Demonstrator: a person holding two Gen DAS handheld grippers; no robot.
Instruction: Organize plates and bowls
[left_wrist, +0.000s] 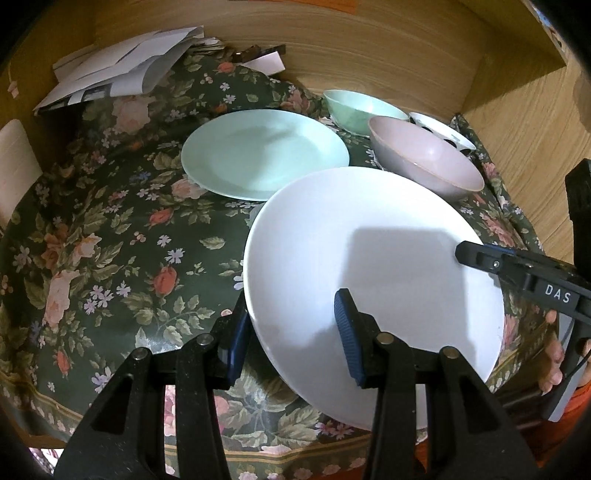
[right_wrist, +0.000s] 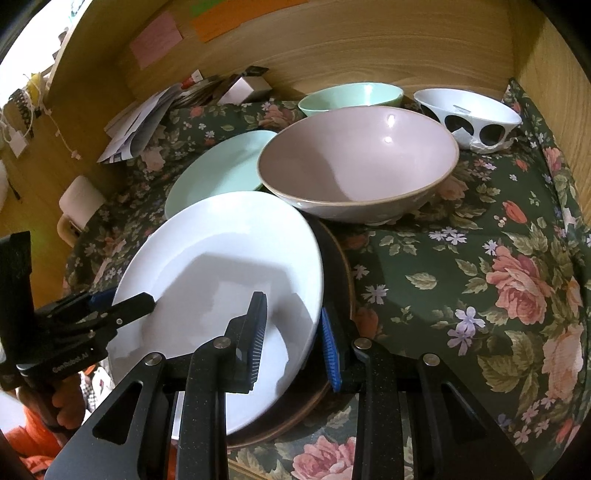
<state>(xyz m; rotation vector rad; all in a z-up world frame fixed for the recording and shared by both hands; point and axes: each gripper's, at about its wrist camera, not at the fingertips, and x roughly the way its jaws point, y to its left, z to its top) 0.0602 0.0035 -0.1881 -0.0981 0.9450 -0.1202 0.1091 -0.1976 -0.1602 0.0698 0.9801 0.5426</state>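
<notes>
White plate (left_wrist: 373, 258), glossy, round: tilted at the near edge of the table, held on both sides. Left gripper (left_wrist: 291, 343) straddled its left rim, blue ribbed pads either side; right gripper (right_wrist: 291, 339) clamped its right rim likewise. Dark plate (right_wrist: 334, 295), brown-edged, lay beneath it; right view only. Floral cloth (left_wrist: 110, 240), dark green, covered the table. Beyond: mint plate (left_wrist: 264, 153), flat; pink bowl (right_wrist: 358, 162), wide; mint bowl (right_wrist: 351, 98); white bowl with black spots (right_wrist: 469, 118). Far left: loose papers (left_wrist: 122, 70) against the wooden wall (left_wrist: 369, 44).
</notes>
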